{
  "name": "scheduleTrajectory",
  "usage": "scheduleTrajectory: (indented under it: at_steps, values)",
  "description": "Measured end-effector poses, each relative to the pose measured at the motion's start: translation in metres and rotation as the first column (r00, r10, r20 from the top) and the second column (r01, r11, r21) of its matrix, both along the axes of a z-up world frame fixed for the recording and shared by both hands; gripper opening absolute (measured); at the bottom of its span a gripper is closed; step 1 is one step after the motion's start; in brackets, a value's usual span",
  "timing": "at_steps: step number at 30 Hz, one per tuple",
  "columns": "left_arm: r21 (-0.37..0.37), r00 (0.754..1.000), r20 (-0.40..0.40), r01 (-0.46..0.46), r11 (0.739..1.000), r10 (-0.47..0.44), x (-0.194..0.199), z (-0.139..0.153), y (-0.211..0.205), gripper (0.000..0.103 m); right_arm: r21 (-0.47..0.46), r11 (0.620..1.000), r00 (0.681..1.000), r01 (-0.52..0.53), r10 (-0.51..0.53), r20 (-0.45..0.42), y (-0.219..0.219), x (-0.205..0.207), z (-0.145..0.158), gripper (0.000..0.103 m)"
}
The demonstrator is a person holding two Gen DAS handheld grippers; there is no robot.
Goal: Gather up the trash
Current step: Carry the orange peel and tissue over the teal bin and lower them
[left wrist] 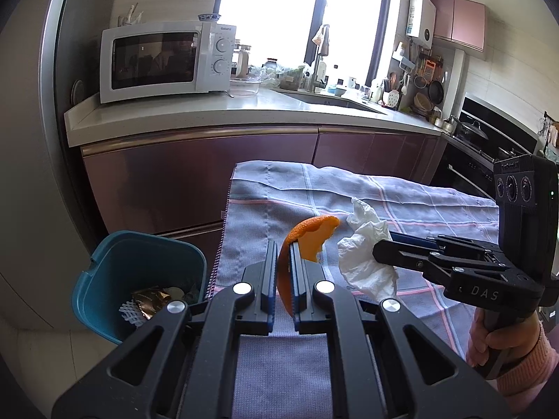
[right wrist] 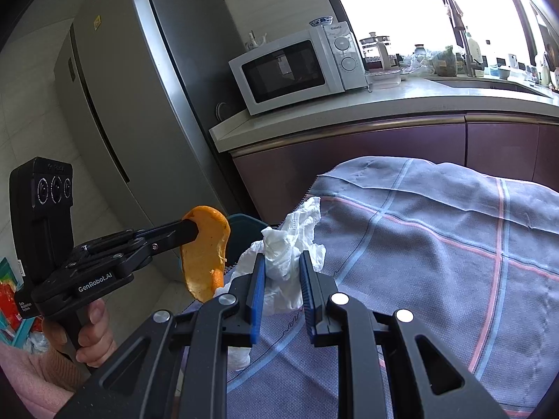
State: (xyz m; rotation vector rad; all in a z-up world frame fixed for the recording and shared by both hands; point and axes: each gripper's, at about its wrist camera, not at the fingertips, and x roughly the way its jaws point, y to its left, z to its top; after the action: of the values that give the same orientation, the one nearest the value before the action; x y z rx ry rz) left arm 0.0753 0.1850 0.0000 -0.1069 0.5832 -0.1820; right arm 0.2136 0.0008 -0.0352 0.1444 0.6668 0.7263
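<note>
Daylight pours in through the window and burns it out to pure white in both views — nothing beyond the glass can be made out. The countertop picks up a pale sheen from it. The fridge side stays dimmer and greyer. Fisheye distortion bends straight edges into curves, and dark vignetting fills the corners. Near parts stay sharp — no motion blur.

teal bin open-topped, cabinets behind

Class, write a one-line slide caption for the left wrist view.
Left hand-held gripper grips orange peel beside the teal bin.
</note>
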Motion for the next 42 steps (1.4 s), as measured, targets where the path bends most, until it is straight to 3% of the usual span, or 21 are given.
scheduleTrajectory:
  at_steps: [42]
  values:
    - [-0.014, 0.992, 0.001, -0.128, 0.992, 0.128, -0.009, -0.004, 0.054, 0.007, -0.020, 0.994, 0.994, -0.111, 0.111, -0.004, 0.062, 0.016, 0.001, 0.018]
